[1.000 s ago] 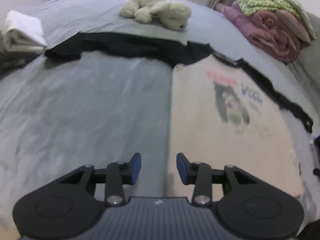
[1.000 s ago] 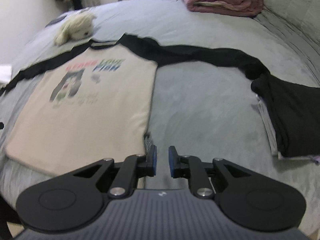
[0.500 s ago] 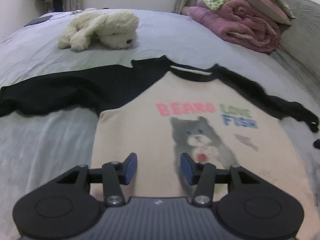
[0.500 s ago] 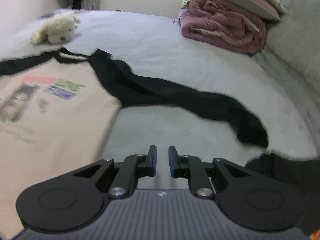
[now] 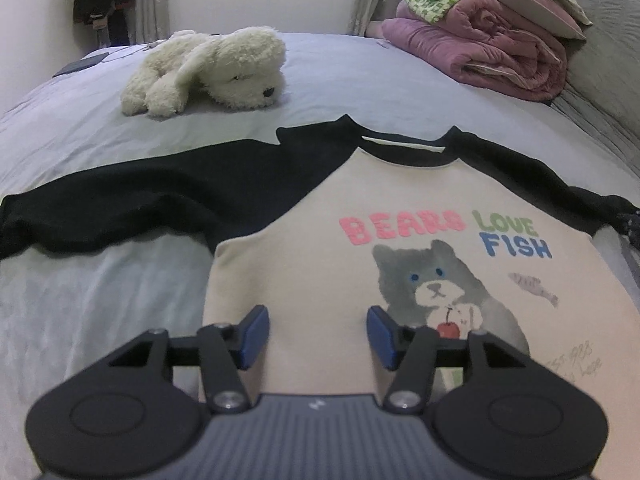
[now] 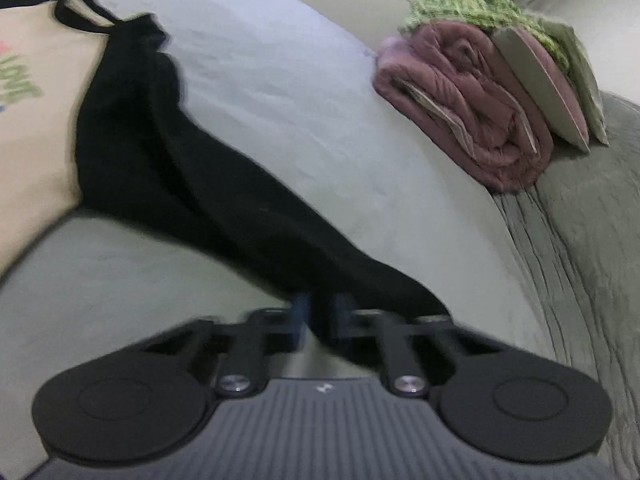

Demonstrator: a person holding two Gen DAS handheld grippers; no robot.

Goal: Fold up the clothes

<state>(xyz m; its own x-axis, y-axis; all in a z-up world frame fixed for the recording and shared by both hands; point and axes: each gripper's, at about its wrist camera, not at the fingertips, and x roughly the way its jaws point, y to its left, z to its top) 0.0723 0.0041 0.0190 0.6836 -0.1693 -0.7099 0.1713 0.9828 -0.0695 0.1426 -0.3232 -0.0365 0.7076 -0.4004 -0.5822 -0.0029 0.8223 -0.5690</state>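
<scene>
Shirt [image 5: 304, 264], cream with black sleeves and a bear print, lies spread flat on the grey bed [image 5: 88, 304]; the left gripper [image 5: 316, 334] hangs over its lower front, jaws opening with nothing between them. The right gripper [image 6: 320, 318] is clamped on the end of the black right sleeve [image 6: 224, 216]. Farther back lie a white plush dog [image 5: 208, 70] and a stack of folded quilts [image 5: 496, 36].

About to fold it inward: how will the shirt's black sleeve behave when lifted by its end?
Probably floppy: the black sleeve lies limp and rumpled on the bed. Likely light, so the right gripper, shut on its end, should carry it, the rest trailing.
</scene>
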